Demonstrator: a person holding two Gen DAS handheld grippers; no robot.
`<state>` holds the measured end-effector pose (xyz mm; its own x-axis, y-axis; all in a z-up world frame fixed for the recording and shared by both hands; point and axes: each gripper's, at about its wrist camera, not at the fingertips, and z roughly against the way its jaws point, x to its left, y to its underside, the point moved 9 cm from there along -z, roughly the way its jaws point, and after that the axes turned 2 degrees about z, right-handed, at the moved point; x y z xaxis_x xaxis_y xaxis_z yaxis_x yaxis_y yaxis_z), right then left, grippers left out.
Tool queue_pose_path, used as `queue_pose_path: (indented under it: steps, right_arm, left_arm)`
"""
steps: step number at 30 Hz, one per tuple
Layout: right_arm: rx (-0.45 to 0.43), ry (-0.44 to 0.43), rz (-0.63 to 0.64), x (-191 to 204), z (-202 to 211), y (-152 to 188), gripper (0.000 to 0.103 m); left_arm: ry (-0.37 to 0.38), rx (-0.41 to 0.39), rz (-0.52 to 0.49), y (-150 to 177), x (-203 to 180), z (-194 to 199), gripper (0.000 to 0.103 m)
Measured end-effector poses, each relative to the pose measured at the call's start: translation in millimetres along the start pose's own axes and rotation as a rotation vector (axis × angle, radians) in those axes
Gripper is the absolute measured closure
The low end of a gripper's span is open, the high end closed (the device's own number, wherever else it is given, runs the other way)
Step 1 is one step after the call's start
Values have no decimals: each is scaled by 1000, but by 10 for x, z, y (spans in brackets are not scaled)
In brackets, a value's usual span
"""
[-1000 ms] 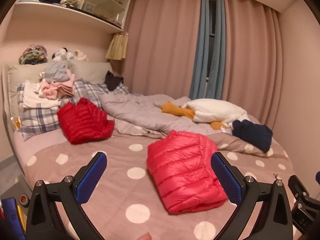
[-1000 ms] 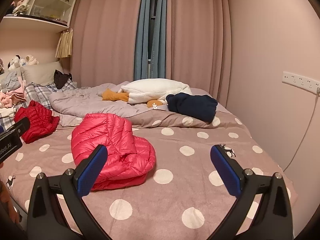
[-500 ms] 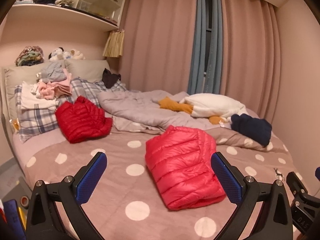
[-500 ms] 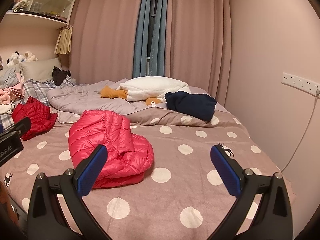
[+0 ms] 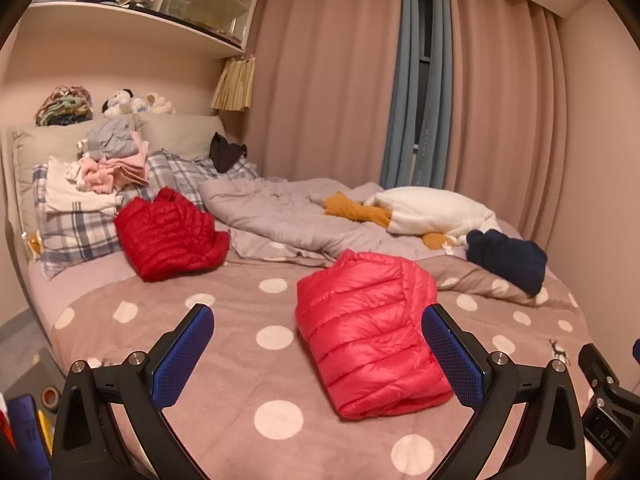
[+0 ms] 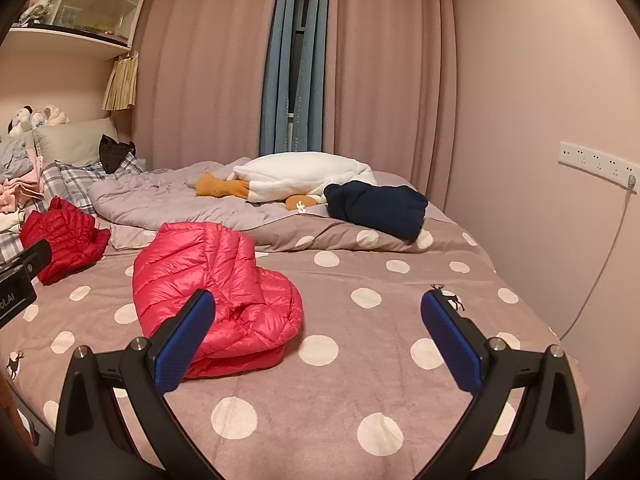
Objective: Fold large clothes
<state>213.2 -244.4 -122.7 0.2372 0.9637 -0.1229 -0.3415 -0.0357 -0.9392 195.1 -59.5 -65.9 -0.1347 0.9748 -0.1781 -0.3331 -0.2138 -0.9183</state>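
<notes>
Nearest the cameras, we hold both tools above the foot of the bed: left gripper [image 5: 318, 354] and right gripper [image 6: 318, 340], each with its blue pads spread wide and nothing between them. Under them lies the polka-dot blanket [image 6: 360, 380]. On it, just ahead, the pink puffer jacket [image 5: 370, 332] sits folded into a bundle; it shows between the left tool's fingers, and behind the right tool's left finger in the right wrist view [image 6: 216, 288]. We touch no cloth.

Further back on the left, a red puffer jacket [image 5: 170, 234] lies bunched against the plaid pillow [image 5: 76, 236], well apart from the pink one. Mid-bed, a grey quilt [image 5: 280, 216] is rumpled. On the right, a navy garment [image 6: 376, 204] rests folded on the blanket's turned-up edge, just beside a white and orange plush toy [image 6: 300, 176].

Farther still, a pile of clothes [image 5: 100, 168] sits on the pillows, a shelf [image 5: 132, 20] hangs above, and curtains [image 5: 332, 80] cover the far wall.
</notes>
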Motion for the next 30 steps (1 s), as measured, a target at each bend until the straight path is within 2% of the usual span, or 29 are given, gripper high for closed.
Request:
queue_pose_path:
  steps: [11, 20, 24, 30]
  right_arm:
    - [12, 1, 16, -91, 127, 42, 0]
    - [24, -14, 32, -200, 228, 60, 0]
    - [25, -15, 32, -227, 246, 59, 0]
    - [25, -9, 25, -286, 288, 63, 0]
  left_arm:
    - [35, 1, -32, 12, -55, 32, 0]
    - [149, 8, -37, 34, -211, 115, 0]
    - [116, 1, -53, 29, -219, 122, 0]
    - [107, -9, -46, 11, -204, 134, 0]
